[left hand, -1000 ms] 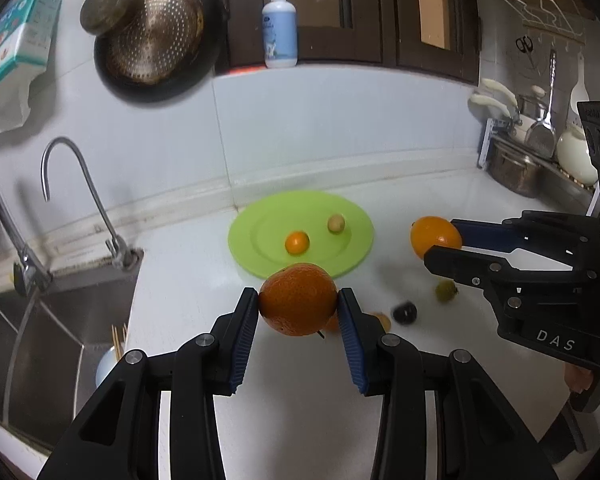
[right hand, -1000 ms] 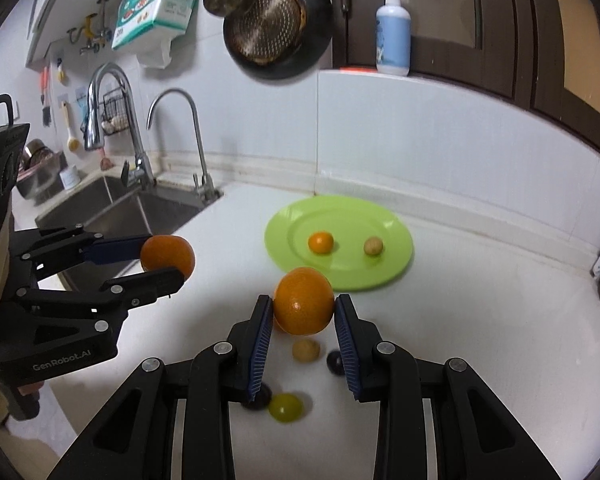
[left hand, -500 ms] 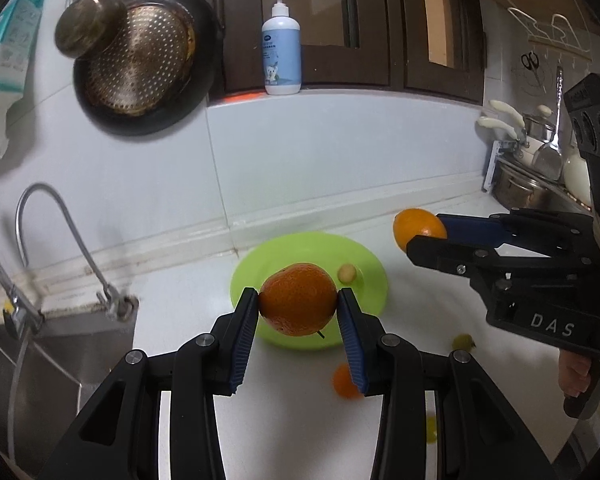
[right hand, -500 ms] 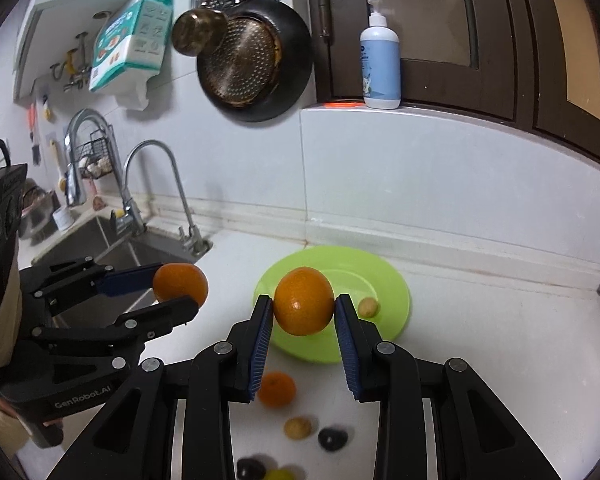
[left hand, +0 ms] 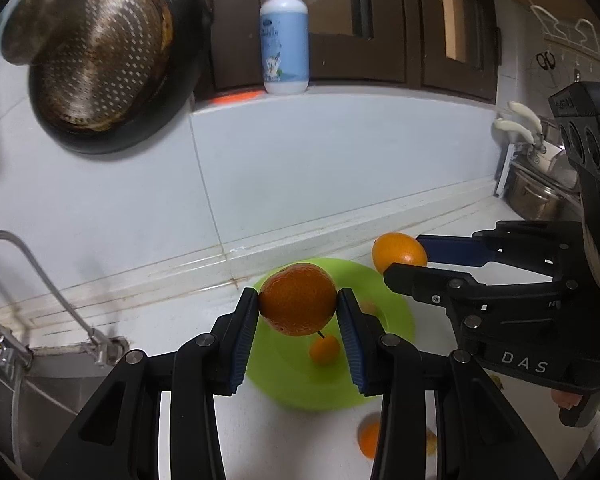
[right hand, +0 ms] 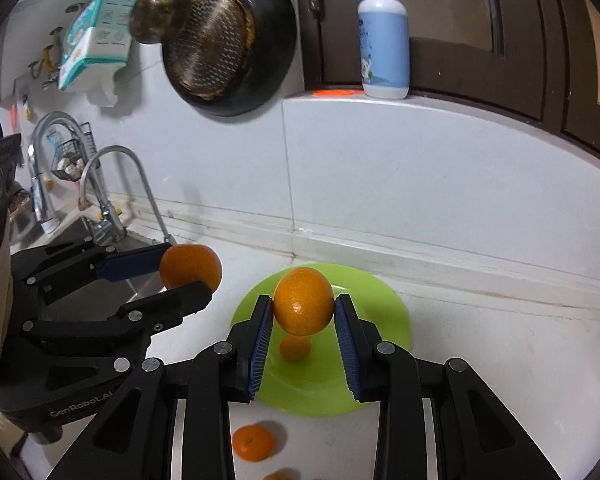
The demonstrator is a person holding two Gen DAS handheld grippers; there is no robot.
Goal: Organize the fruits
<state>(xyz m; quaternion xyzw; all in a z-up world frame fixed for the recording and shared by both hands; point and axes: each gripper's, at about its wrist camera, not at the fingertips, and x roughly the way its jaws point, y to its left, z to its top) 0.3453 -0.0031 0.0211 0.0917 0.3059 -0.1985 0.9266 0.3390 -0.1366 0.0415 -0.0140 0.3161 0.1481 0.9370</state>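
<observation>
Carrying one round orange fruit in each gripper, you are midway; your left gripper [left hand: 298, 308] is clamped on a darker orange [left hand: 298, 300], your right gripper [right hand: 303, 312] on a brighter orange [right hand: 303, 301], both raised above the flat lime-green plate [right hand: 384, 320]; a small tangerine [right hand: 295, 348] already sits there, another small orange fruit [right hand: 253, 442] waits on the white counter [right hand: 500, 340]; the plate's far half looks free, the wall close behind.
</observation>
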